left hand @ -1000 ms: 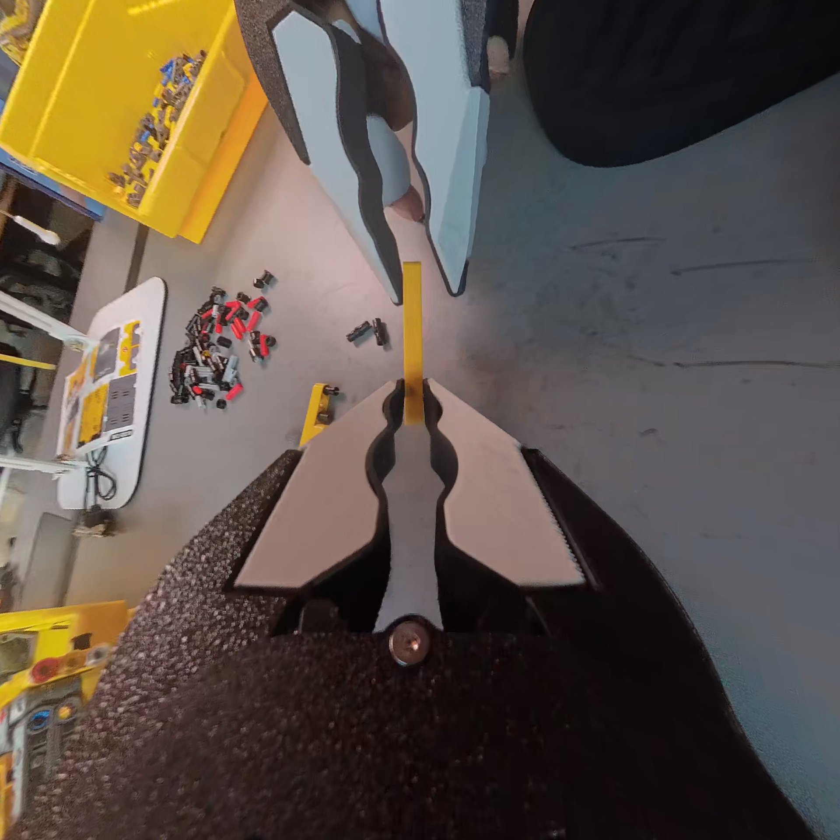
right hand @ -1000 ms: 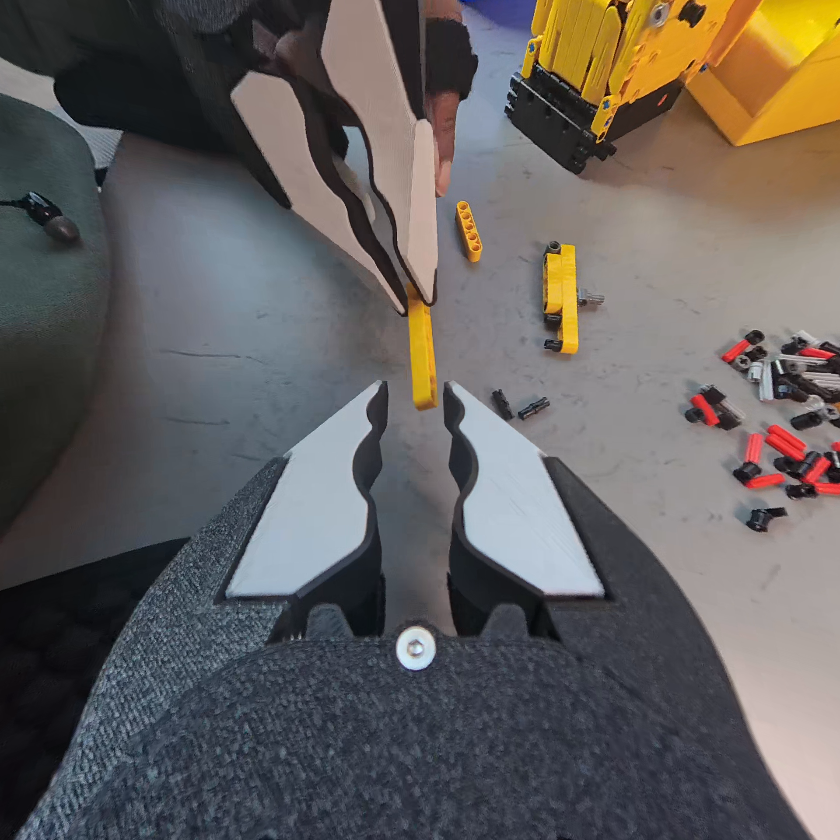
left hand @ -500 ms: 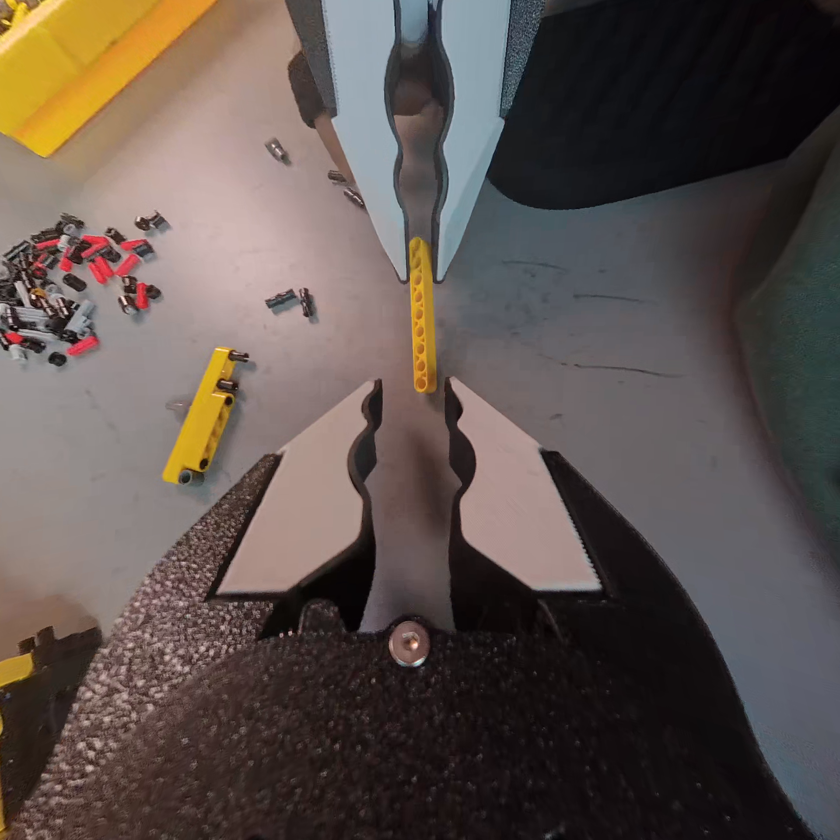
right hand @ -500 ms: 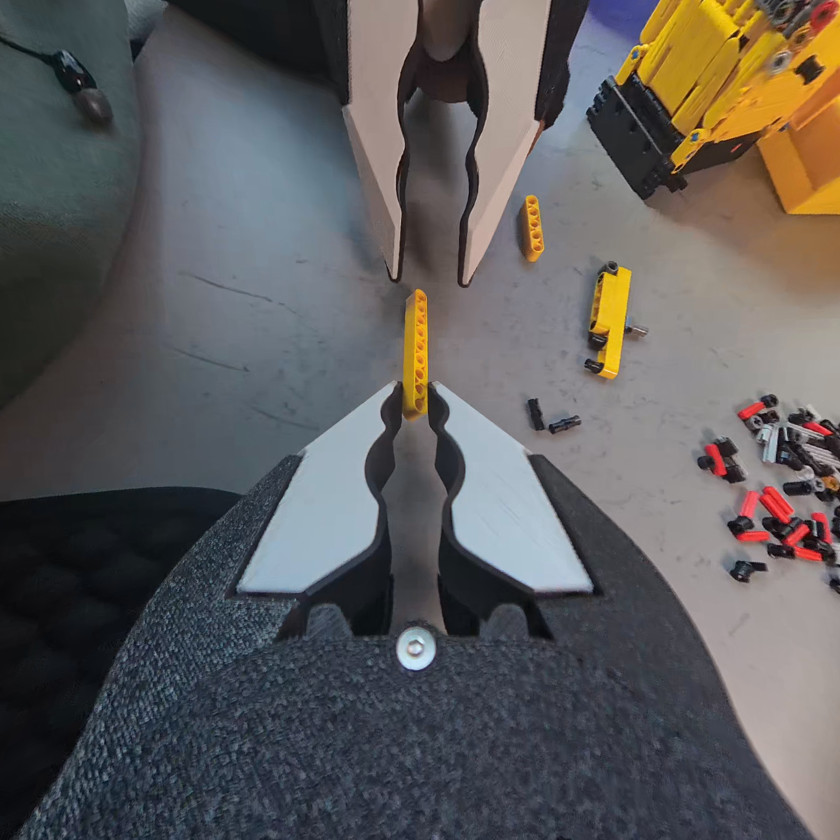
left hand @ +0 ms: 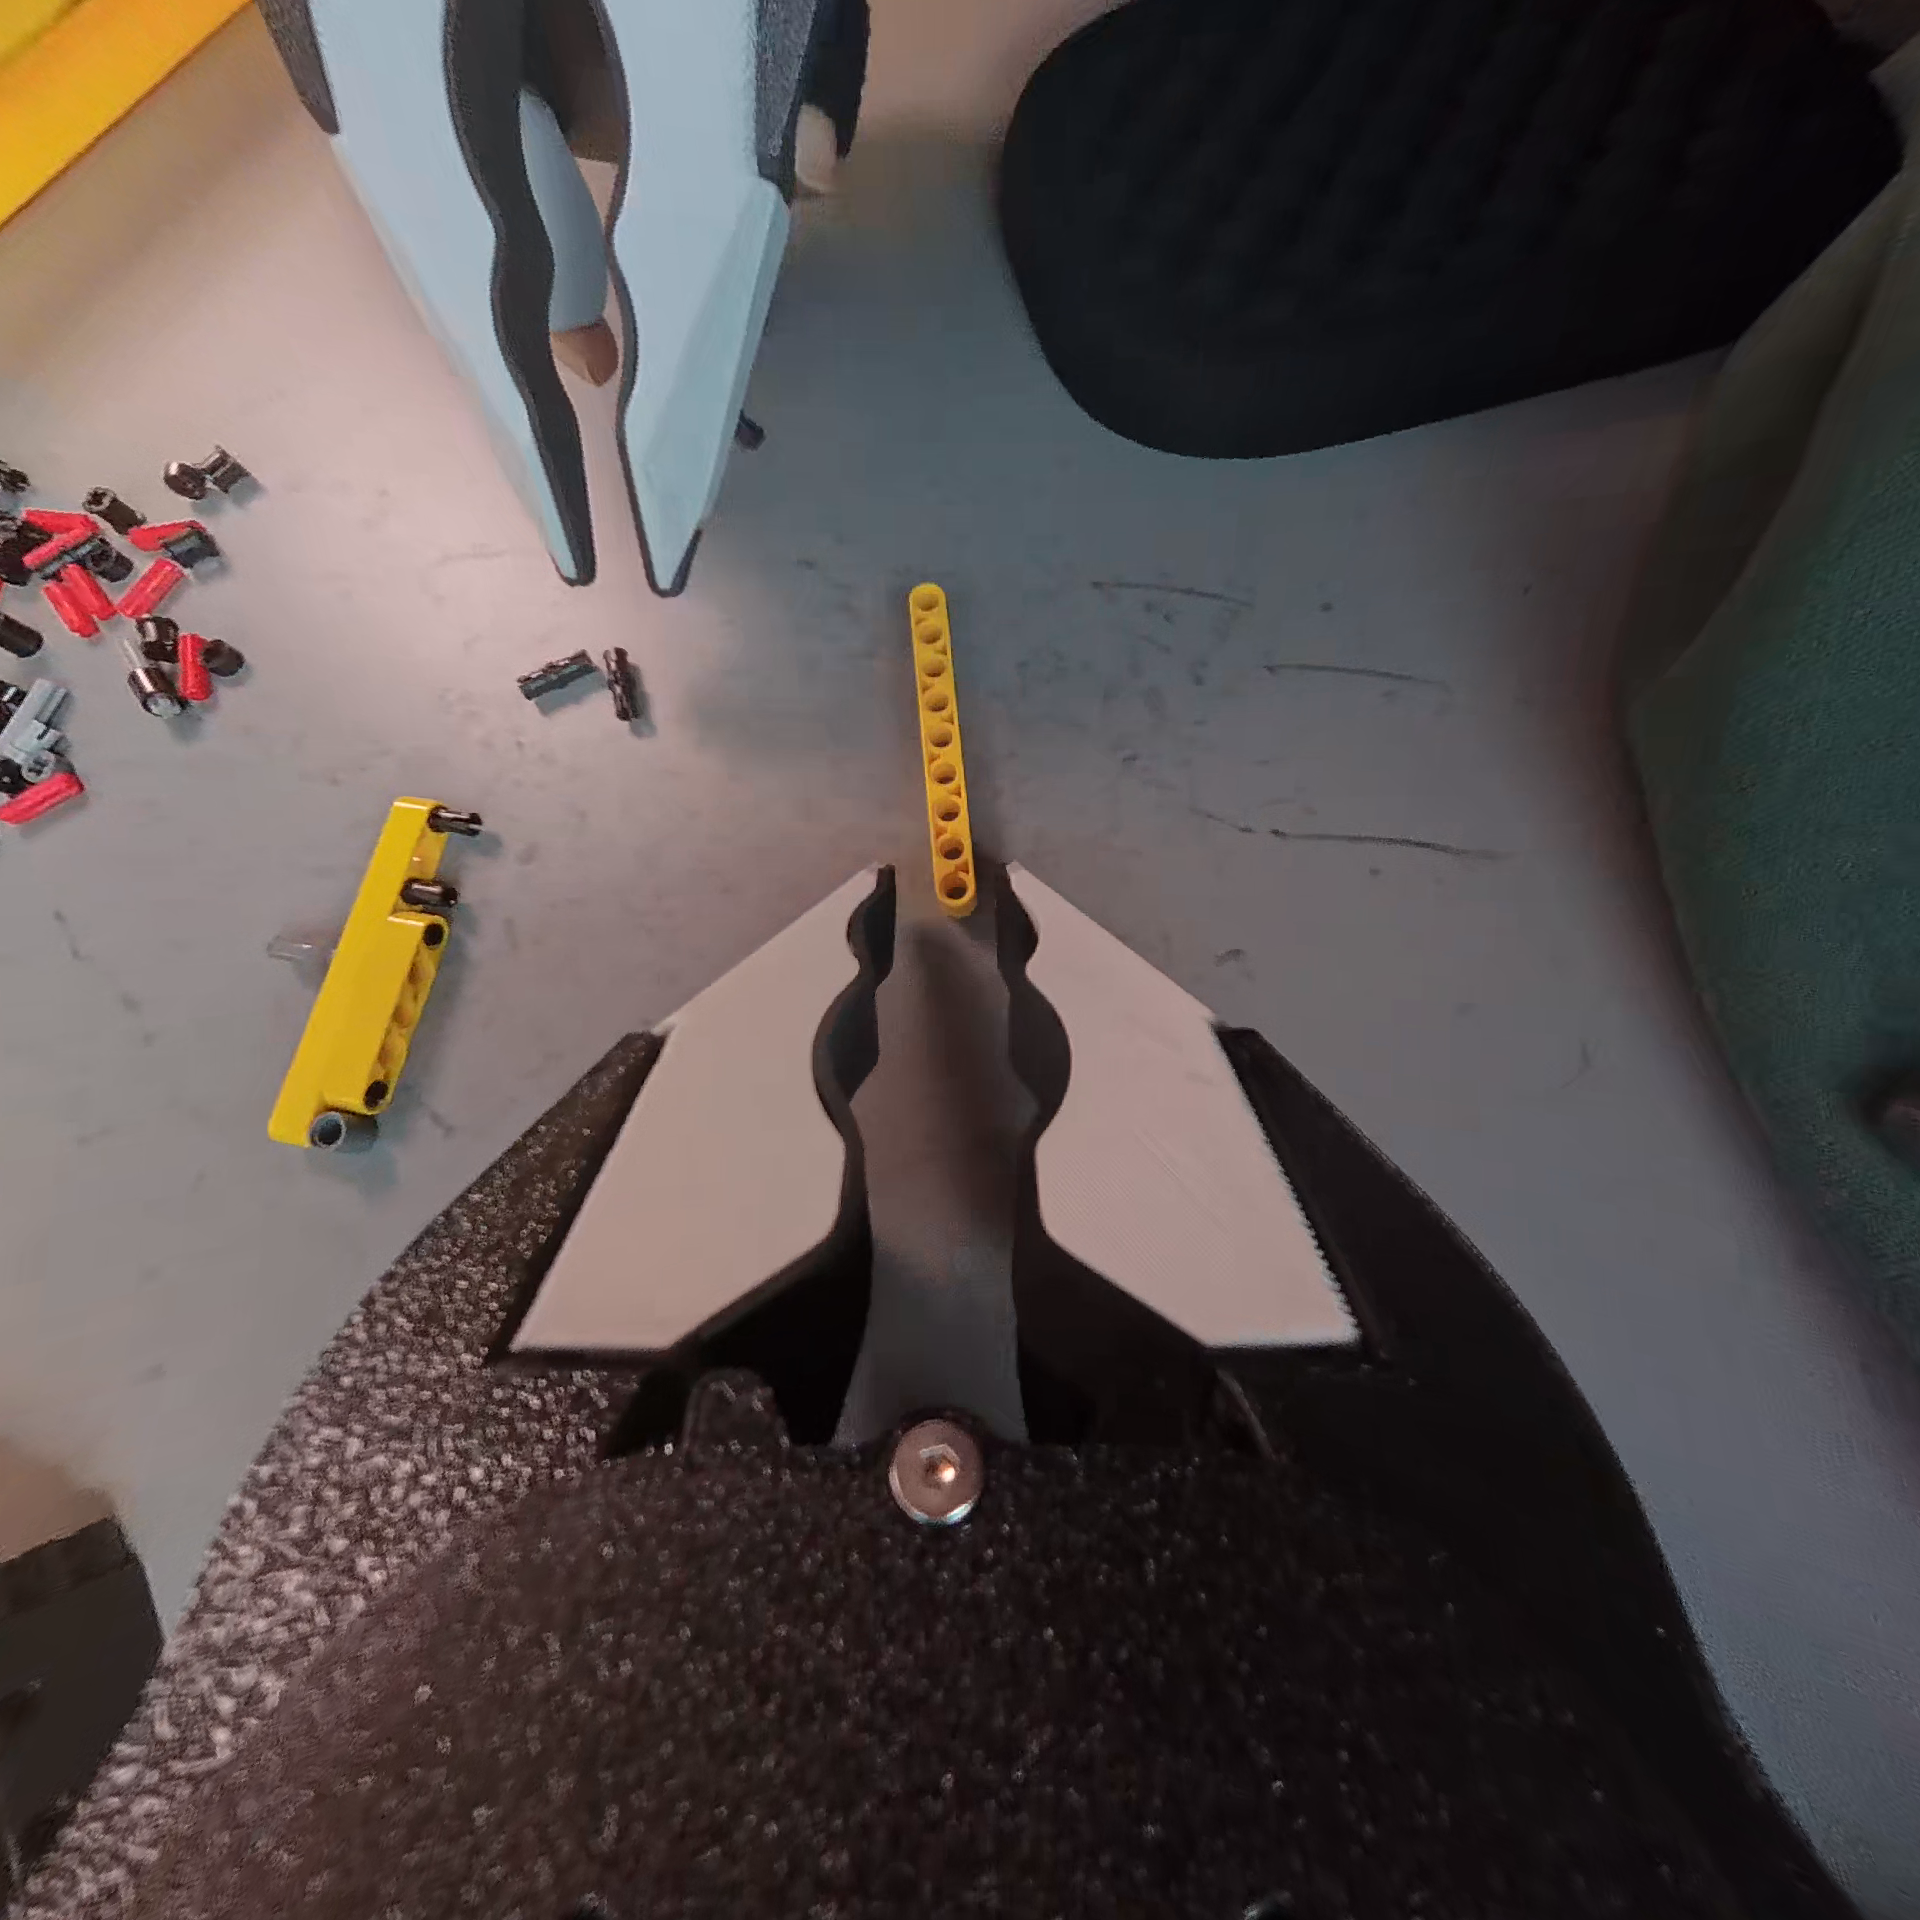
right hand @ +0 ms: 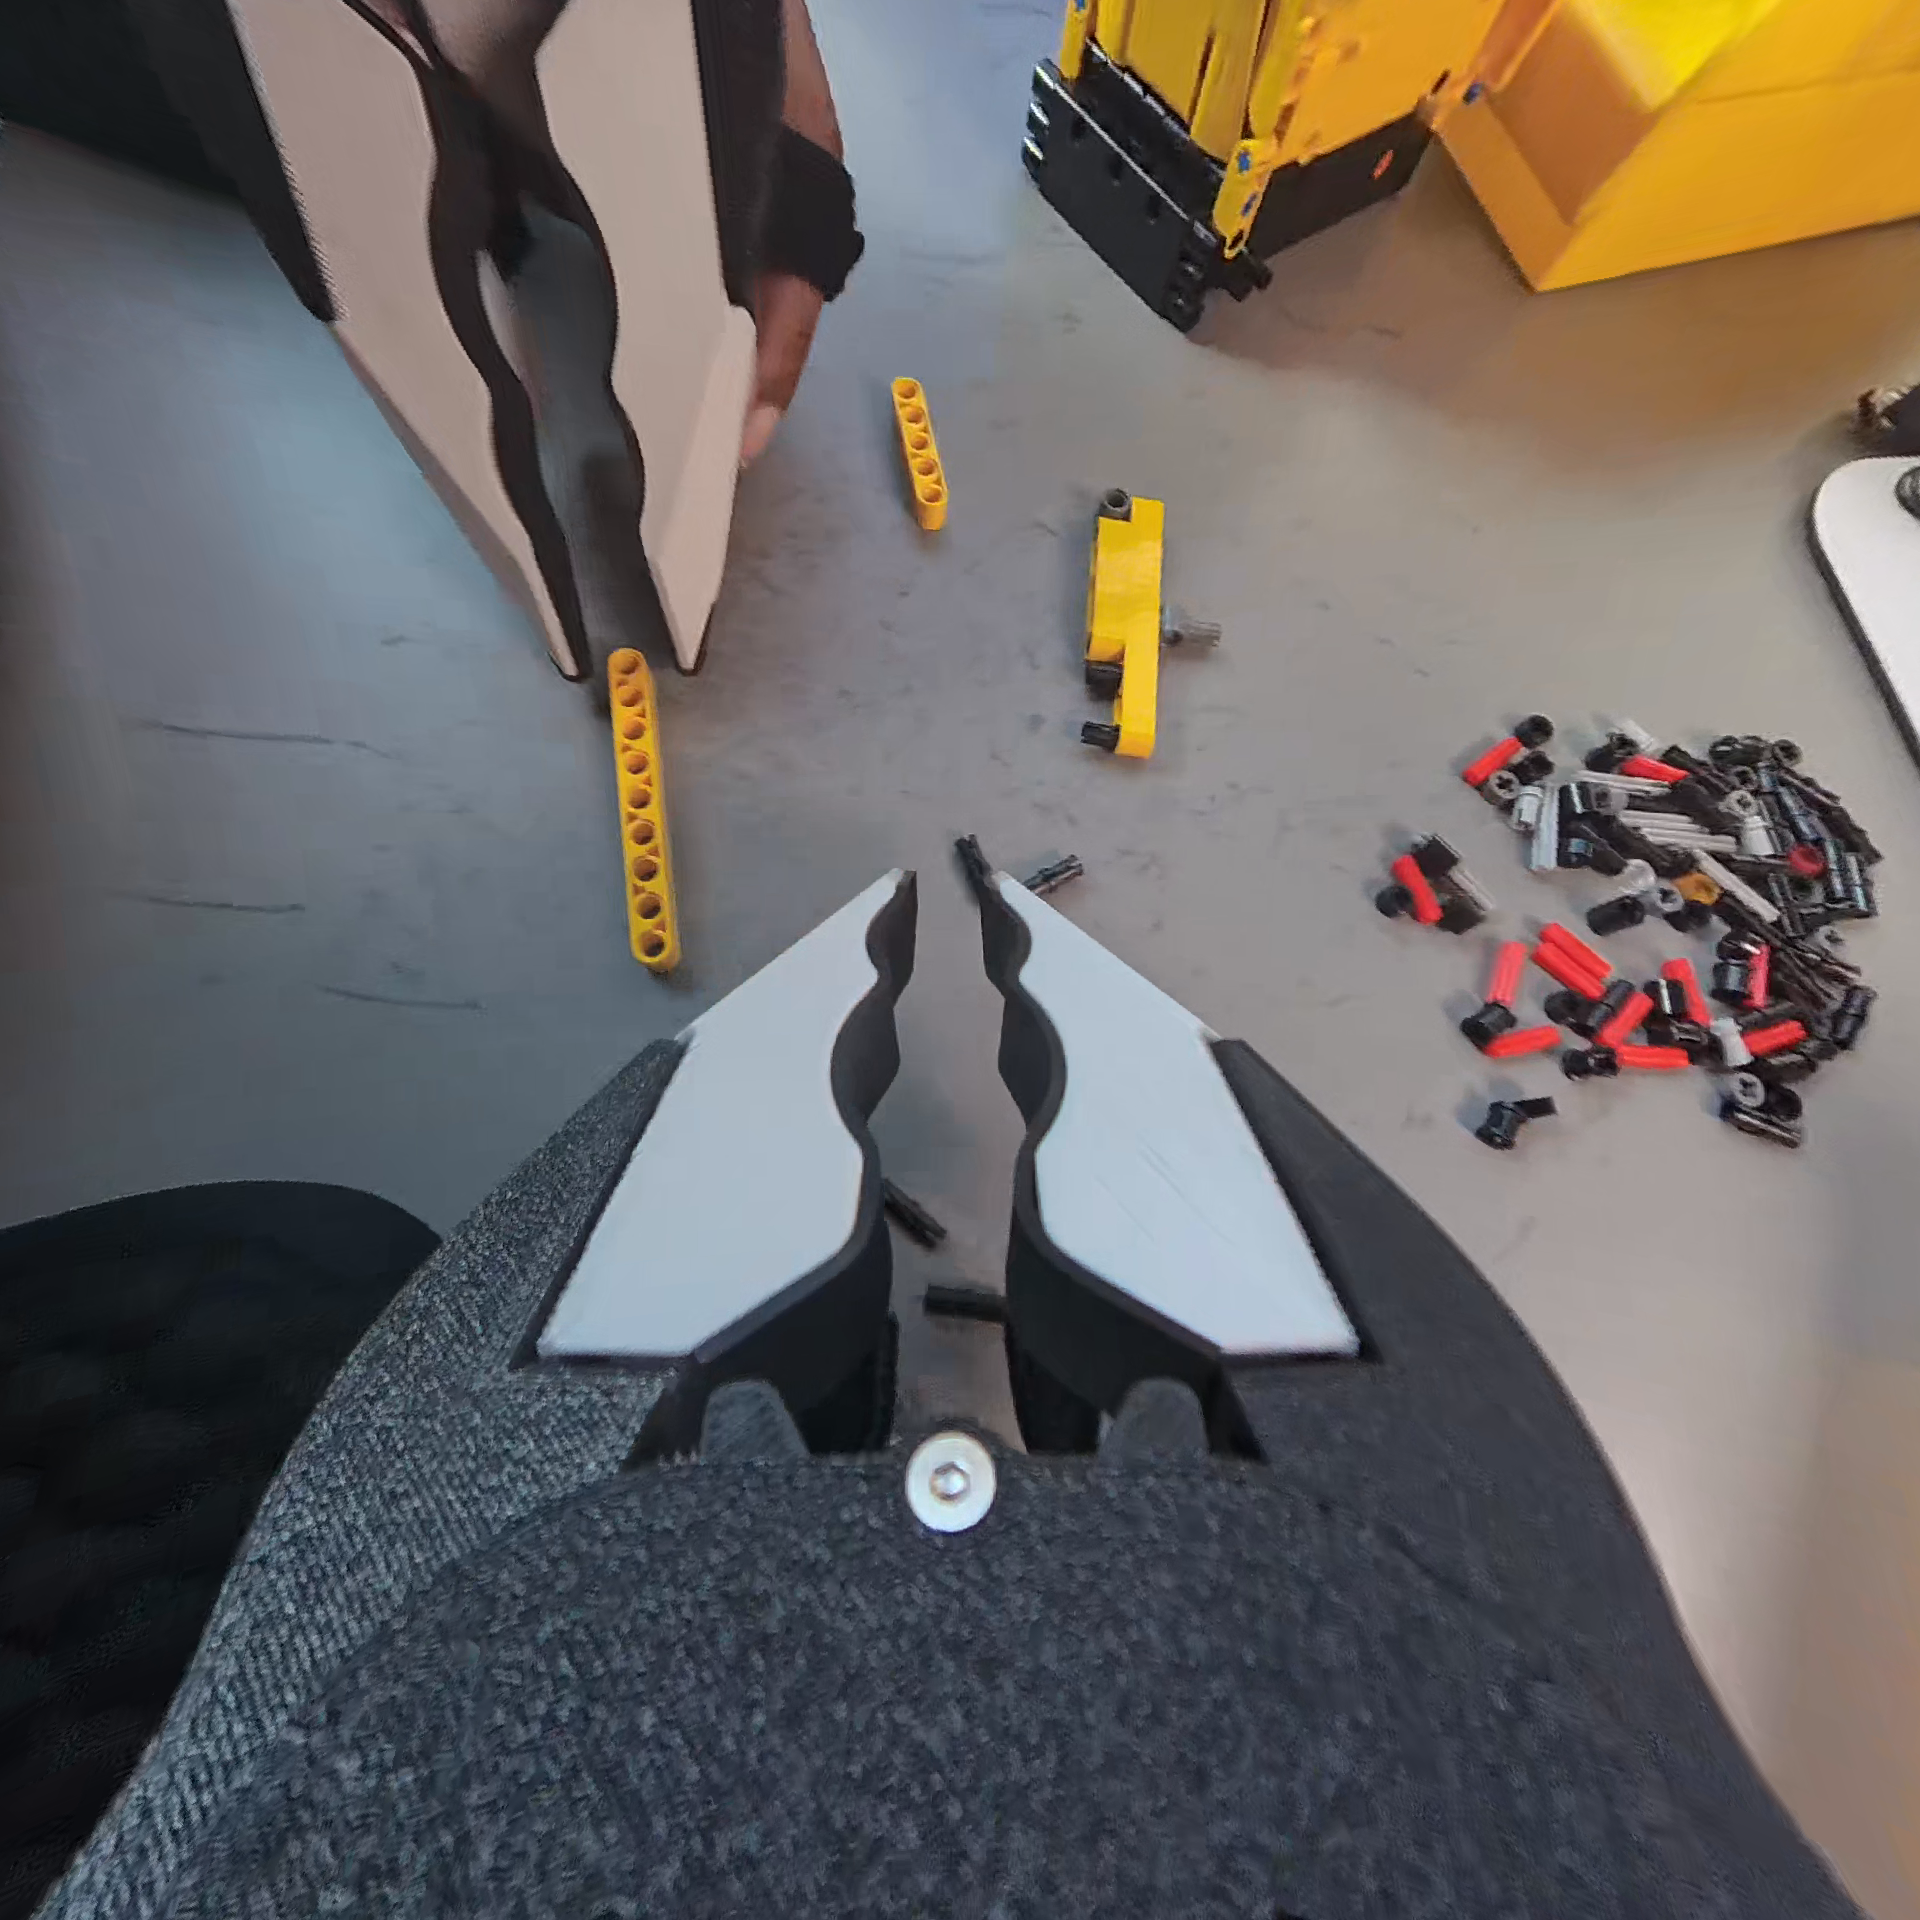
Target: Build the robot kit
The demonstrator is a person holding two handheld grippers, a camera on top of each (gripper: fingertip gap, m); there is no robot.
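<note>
My left claw (left hand: 940, 871) stands partly open with nothing in it; the near end of a long yellow beam (left hand: 943, 750) with a row of holes lies on the grey floor (left hand: 1247, 831) right at the gap between its tips. My right claw (right hand: 948, 878) is also a little open and empty, hovering over two small black pins (right hand: 1051, 871) just past its tips. The long beam lies to its left, and my left claw points down at the beam's far end from beyond. Farther off lie a short yellow beam (right hand: 918, 453) and a yellow block with black pins (right hand: 1124, 623). To the right is a heap of red, black and grey pins (right hand: 1662, 914). At the far right stand a yellow-and-black model (right hand: 1226, 135) and a yellow bin (right hand: 1683, 135).
</note>
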